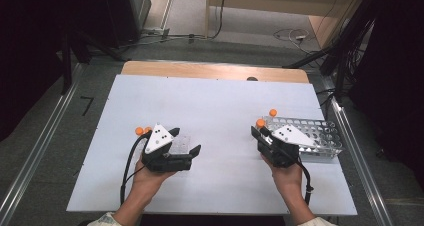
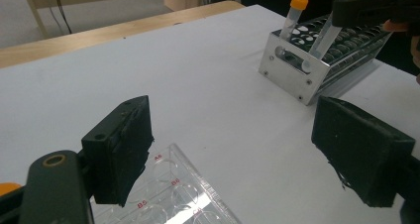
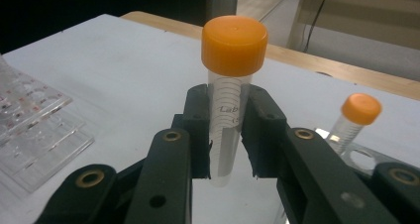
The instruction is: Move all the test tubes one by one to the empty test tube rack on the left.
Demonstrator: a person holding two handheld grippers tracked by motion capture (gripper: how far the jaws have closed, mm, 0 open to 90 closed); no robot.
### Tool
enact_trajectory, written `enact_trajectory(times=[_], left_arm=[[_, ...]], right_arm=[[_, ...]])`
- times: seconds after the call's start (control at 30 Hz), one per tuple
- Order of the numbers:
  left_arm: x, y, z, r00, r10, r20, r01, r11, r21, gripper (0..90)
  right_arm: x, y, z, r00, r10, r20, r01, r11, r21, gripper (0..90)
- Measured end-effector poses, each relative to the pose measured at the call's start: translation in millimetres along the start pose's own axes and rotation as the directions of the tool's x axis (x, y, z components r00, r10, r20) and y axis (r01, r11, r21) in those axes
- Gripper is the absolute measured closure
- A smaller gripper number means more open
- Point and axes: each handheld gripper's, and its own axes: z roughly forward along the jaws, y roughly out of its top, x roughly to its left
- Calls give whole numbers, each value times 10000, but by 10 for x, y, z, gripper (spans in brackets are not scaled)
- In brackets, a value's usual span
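My right tongs (image 3: 230, 135) are clamped on a clear tube (image 3: 229, 130) with an orange cap, gripping it around the upper body just below the cap. From the left gripper view, that tube hangs tilted over the near corner of the metal rack (image 2: 317, 55), its tip close to the holes but, as far as I can judge, not yet seated. A second capped tube (image 2: 293, 17) already stands in the rack's end row, so I read one placement as done and this one as under way.

My left tongs (image 2: 233, 144) stand wide open with nothing between the pads, hovering just above the clear well plate (image 2: 173, 194) that lies flat on the white surface (image 1: 215, 111). The plate looks untouched.

What remains, I think: line the tube up over a free hole, lower it in, and let go.
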Motion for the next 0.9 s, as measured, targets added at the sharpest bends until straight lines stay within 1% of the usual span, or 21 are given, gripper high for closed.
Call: enact_trajectory(times=[0.23, 0.5, 0.67, 0.8, 0.9], left_arm=[[-21, -1, 10, 10000, 52, 55, -52, 10000, 24, 168], [-40, -4, 19, 9999, 68, 90, -69, 10000, 53, 171], [-58, -5, 20, 9997, 153, 200, -153, 9999, 28, 196], [-75, -2, 21, 9995, 147, 267, -147, 9999, 5, 199], [-89, 1, 22, 9993, 190, 313, -190, 9998, 1, 200]], right_arm=[[139, -60, 87, 9991, -239, -359, 250, 9992, 325, 714], [315, -117, 170, 9952, -513, -835, 564, 9966, 595, 714], [445, -155, 204, 9914, -632, -1148, 714, 9951, 686, 714], [544, -181, 237, 9855, -819, -1485, 941, 9925, 774, 714], [617, -198, 254, 9814, -852, -1718, 1012, 9911, 869, 715]])
